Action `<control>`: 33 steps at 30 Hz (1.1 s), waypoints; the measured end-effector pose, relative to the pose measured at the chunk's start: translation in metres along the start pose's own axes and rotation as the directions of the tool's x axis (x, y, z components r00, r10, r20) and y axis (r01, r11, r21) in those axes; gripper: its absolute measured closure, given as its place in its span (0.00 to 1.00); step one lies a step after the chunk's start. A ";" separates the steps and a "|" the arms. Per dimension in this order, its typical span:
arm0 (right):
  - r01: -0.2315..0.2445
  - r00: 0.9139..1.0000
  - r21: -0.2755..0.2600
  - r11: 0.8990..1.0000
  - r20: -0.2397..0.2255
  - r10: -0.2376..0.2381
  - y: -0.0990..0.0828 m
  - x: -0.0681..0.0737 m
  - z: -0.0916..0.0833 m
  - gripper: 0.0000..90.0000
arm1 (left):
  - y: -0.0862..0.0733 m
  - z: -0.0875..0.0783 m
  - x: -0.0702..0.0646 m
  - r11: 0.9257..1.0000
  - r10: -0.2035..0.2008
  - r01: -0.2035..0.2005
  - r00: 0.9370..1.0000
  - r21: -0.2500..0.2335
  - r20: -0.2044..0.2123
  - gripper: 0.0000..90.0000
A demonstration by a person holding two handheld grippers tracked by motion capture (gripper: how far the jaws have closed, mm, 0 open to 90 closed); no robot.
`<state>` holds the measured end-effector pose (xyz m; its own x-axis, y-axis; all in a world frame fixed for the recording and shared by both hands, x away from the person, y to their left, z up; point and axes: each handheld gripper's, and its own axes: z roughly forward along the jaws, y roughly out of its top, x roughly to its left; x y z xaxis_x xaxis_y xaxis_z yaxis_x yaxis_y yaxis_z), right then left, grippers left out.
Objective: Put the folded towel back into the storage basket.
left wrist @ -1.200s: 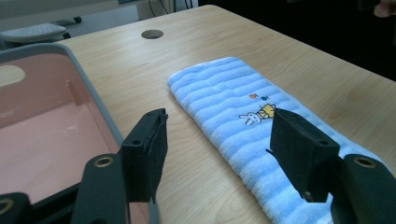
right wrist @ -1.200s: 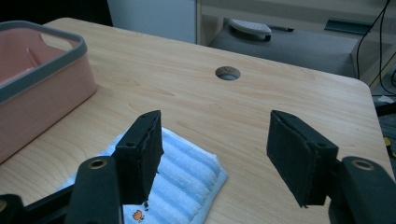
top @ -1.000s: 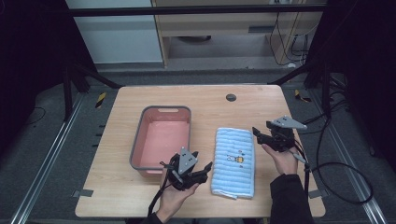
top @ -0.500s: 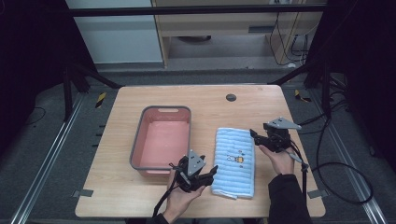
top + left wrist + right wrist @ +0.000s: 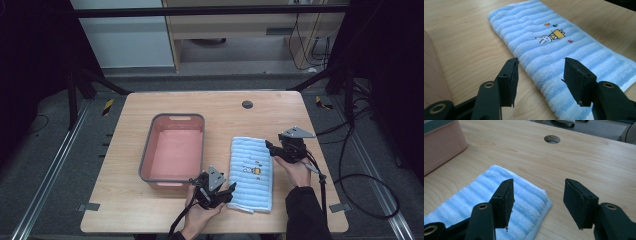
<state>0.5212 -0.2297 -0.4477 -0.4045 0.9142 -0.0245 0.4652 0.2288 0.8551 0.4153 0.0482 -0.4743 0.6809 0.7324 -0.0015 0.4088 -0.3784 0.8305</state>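
Wood table (image 5: 150, 210) w/ cable hole (image 5: 247, 104), grey floor (image 5: 40, 150) around.

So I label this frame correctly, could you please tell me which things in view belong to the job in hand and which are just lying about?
In the job:
- folded blue striped towel
- left gripper, jaws apart, closing
- right gripper, jaws apart, closing

Lying about:
- pink tub
- cable hole

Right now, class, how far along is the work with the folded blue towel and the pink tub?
Done: the towel lies folded flat on the table, beside the empty pink tub.
In hand: the left gripper at its near corner and the right gripper at its far edge, jaws just closing but gripping nothing.
Left: grasping and moving it, probably.
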 end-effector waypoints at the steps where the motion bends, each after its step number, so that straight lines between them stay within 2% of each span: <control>1: -0.001 1.000 0.002 1.000 0.001 0.001 -0.001 0.000 0.001 0.47 | -0.001 0.002 -0.001 1.000 0.001 -0.001 1.000 0.004 -0.001 0.51; 13: -0.015 1.000 0.038 0.999 0.010 0.014 -0.009 -0.003 0.014 0.48 | -0.011 0.012 -0.001 0.999 -0.007 0.007 1.000 0.042 0.002 0.56; 20: -0.007 1.000 0.067 0.998 0.012 0.006 -0.013 -0.002 0.022 0.49 | -0.015 0.017 -0.002 0.998 -0.009 0.009 1.000 0.060 0.005 0.59; 26: -0.001 1.000 0.104 0.995 0.010 0.000 -0.017 0.000 0.030 0.50 | -0.017 0.021 -0.004 0.997 -0.009 0.009 1.000 0.075 0.004 0.60; 28: 0.014 1.000 0.117 0.993 0.005 -0.015 -0.020 0.001 0.034 0.50 | -0.018 0.022 -0.005 0.996 -0.007 0.007 1.000 0.084 0.004 0.61; 33: 0.006 1.000 0.144 0.990 -0.003 -0.006 -0.023 0.003 0.039 0.51 | -0.020 0.024 -0.006 0.996 -0.021 0.021 1.000 0.086 0.002 0.61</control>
<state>0.5401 -0.2192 -0.4878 -0.4096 0.9118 -0.0283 0.5710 0.2804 0.7716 0.4178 0.0381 -0.5042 0.6737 0.7387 -0.0202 0.4736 -0.4107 0.7791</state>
